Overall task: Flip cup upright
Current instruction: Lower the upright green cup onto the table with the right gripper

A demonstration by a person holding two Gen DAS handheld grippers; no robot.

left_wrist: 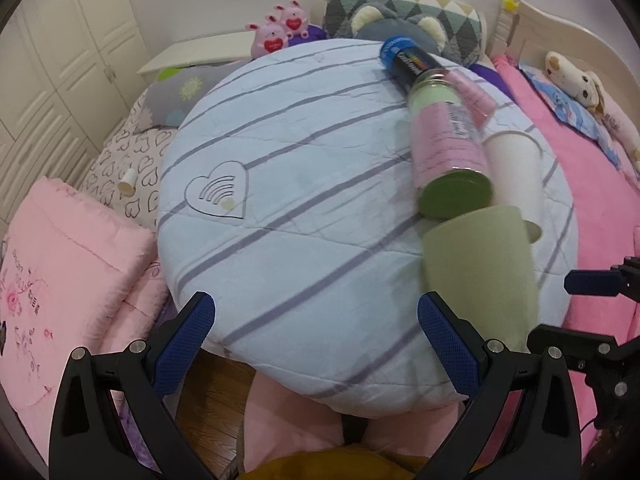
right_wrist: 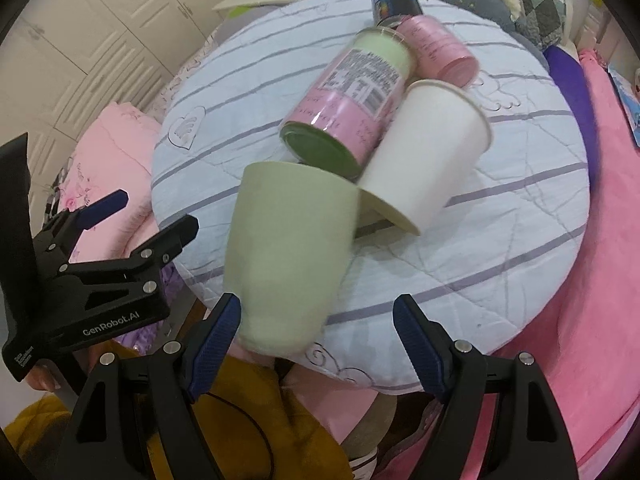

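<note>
A pale green cup [right_wrist: 288, 252] stands mouth-down near the front edge of a round striped cushion [right_wrist: 500, 220]; it also shows in the left wrist view [left_wrist: 480, 276]. My right gripper [right_wrist: 318, 332] is open, its fingers wide on either side of the cup's lower part, not touching. My left gripper [left_wrist: 316, 332] is open and empty, to the left of the cup, with its right finger [left_wrist: 448, 344] close beside the cup. A white paper cup [right_wrist: 424, 148] lies on its side just behind the green cup.
A jar with a pink label and green lid [right_wrist: 348, 108] lies on its side against the cups, with a pink can [right_wrist: 440, 46] and a dark bottle [right_wrist: 394, 2] behind. Pink bedding [left_wrist: 60, 264] and plush toys [left_wrist: 280, 32] surround the cushion.
</note>
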